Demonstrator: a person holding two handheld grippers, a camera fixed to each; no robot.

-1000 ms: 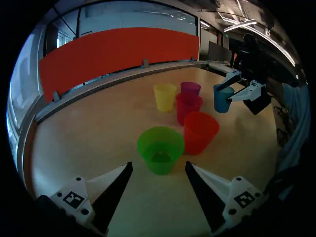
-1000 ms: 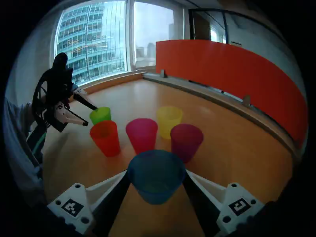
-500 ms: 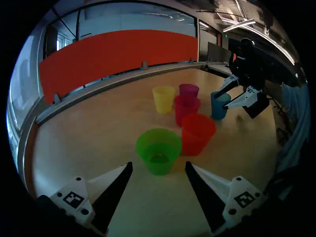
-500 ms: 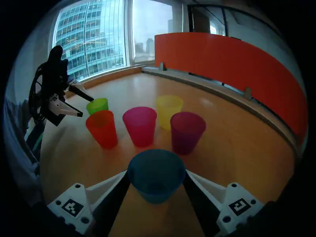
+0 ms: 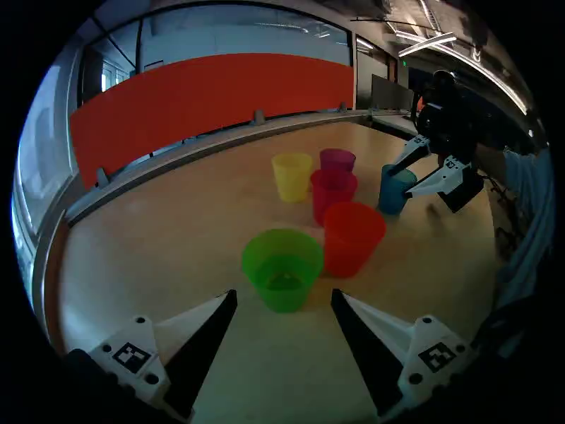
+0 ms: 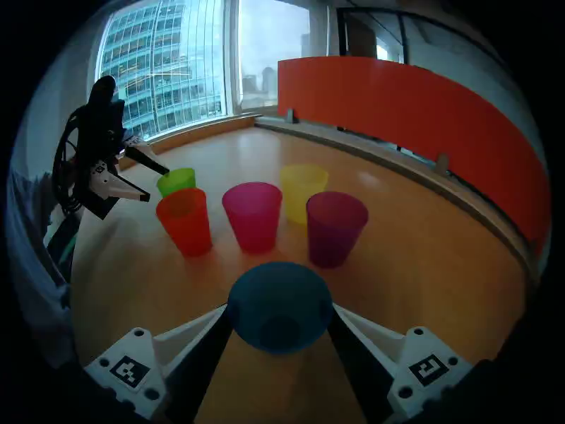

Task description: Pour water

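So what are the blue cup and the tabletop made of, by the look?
The blue cup looks like thin plastic, translucent and matte: light shows through its wall. The tabletop seems wood or wood-look laminate, smooth and semi-gloss: warm even tone, soft window glare.

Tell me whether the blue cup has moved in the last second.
Yes. In the left gripper view the blue cup has dropped lower against the pink cup, towards the tabletop.
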